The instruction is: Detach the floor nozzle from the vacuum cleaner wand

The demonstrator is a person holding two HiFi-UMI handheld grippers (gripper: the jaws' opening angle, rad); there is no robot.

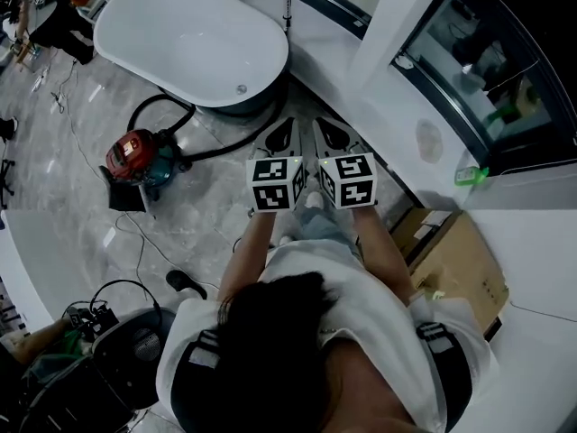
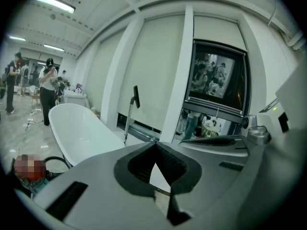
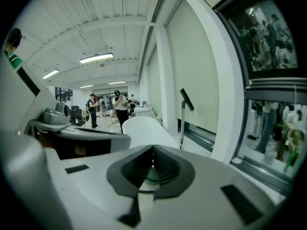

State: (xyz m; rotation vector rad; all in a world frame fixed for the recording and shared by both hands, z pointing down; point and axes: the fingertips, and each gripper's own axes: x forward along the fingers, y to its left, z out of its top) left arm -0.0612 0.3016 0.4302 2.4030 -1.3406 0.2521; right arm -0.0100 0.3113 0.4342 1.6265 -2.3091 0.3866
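Your left gripper (image 1: 285, 126) and right gripper (image 1: 323, 126) both have their jaws pressed together, holding nothing. What looks like the thin silver wand with a black top (image 1: 287, 3) stands past the white oval bathtub (image 1: 180, 34), top middle. Its floor nozzle is hidden. It is likely hard, smooth, light plastic, so steady the wand and grab the nozzle's neck

The vacuum cleaner (image 1: 135, 158) lies beside the bathtub (image 1: 185, 39) — the cardboard box (image 1: 462, 273) far right.
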